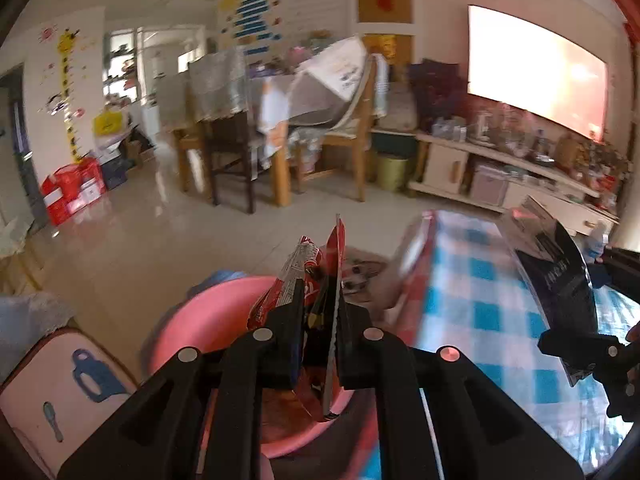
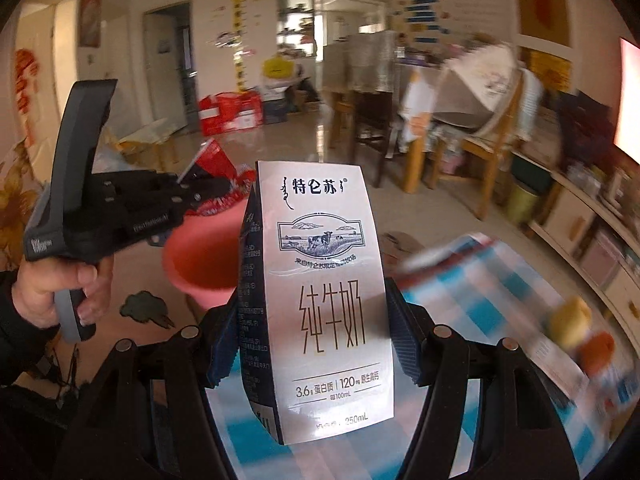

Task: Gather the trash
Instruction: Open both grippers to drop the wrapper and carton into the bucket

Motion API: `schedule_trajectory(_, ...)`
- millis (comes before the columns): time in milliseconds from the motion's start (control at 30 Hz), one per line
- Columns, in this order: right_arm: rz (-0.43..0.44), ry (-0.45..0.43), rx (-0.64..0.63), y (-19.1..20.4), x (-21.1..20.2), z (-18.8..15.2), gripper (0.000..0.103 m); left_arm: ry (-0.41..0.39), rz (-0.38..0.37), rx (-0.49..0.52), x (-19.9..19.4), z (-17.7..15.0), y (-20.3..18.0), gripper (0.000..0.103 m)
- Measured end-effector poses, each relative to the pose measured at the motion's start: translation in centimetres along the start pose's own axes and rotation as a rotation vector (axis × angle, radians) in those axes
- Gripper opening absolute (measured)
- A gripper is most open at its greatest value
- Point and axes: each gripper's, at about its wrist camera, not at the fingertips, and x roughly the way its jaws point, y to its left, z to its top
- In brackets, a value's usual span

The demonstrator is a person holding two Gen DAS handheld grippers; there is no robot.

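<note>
The left tool [image 1: 318, 312] is pressed together on a crumpled red snack wrapper [image 1: 308, 280], which it holds above the open pink bin [image 1: 208, 320] standing on the floor beside the worktop [image 1: 480, 312] with its blue-and-white checked cloth. The right tool [image 2: 316, 320] pinches a white milk carton [image 2: 324, 300] by its sides, upright with its printed front facing the camera, over the edge of the same worktop and just beside the bin. In the right wrist view a hand [image 2: 60, 292] grips the handle of the left tool, whose wrapper hangs over the bin's rim.
</note>
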Motion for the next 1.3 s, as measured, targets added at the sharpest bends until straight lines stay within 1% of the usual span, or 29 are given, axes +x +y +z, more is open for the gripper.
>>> schedule_trajectory(133, 0.039, 0.027, -0.033, 2.8, 5.1, 2.8, 0.066, 0.035, 0.037, -0.032, 2.1, -0.8, 4.4, 0.013)
schedule_trajectory(233, 0.058, 0.041, -0.038, 3.9, 7.9, 4.1, 0.066, 0.059, 0.052, -0.050, 3.7, -1.4, 6.7, 0.013)
schedule_trajectory(400, 0.077, 0.070, -0.035, 5.4, 12.6, 5.9, 0.066, 0.093, 0.060, -0.083, 6.1, -2.4, 9.1, 0.013)
schedule_trajectory(533, 0.091, 0.085, -0.007, 5.4, 14.8, 5.9, 0.066, 0.118, 0.055, -0.104, 8.0, -3.0, 10.3, 0.013)
schedule_trajectory(600, 0.095, 0.091, 0.008, 5.3, 15.7, 5.8, 0.066, 0.123, 0.054, -0.100, 8.5, -3.3, 10.1, 0.013)
schedule_trajectory(733, 0.090, 0.101, 0.008, 5.1, 16.3, 5.4, 0.066, 0.138, 0.046, -0.090, 9.5, -3.7, 9.8, 0.013)
schedule_trajectory(867, 0.076, 0.104, 0.011, 4.9, 16.7, 5.3, 0.067, 0.141, 0.052, -0.086, 9.9, -3.9, 9.7, 0.016)
schedule_trajectory(900, 0.070, 0.104, 0.011, 4.9, 16.7, 5.3, 0.069, 0.138, 0.056, -0.088, 9.9, -3.8, 9.7, 0.018)
schedule_trajectory(967, 0.065, 0.106, 0.013, 4.7, 16.8, 5.2, 0.074, 0.132, 0.061, -0.092, 9.8, -3.7, 9.8, 0.027)
schedule_trajectory(1033, 0.060, 0.106, 0.015, 4.5, 16.8, 5.2, 0.074, 0.127, 0.066, -0.099, 9.6, -3.6, 9.9, 0.035)
schedule_trajectory(1067, 0.056, 0.105, 0.016, 4.4, 16.7, 5.2, 0.075, 0.124, 0.071, -0.099, 9.4, -3.4, 10.1, 0.037)
schedule_trajectory(1200, 0.053, 0.096, 0.035, 3.9, 15.8, 4.8, 0.075, 0.122, 0.091, -0.092, 9.0, -3.1, 10.2, 0.039)
schedule_trajectory(1267, 0.047, 0.091, 0.049, 3.4, 15.1, 4.5, 0.075, 0.123, 0.093, -0.092, 8.6, -3.0, 10.1, 0.048)
schedule_trajectory(1300, 0.046, 0.090, 0.062, 3.1, 14.5, 4.2, 0.075, 0.123, 0.088, -0.093, 8.5, -3.0, 10.0, 0.051)
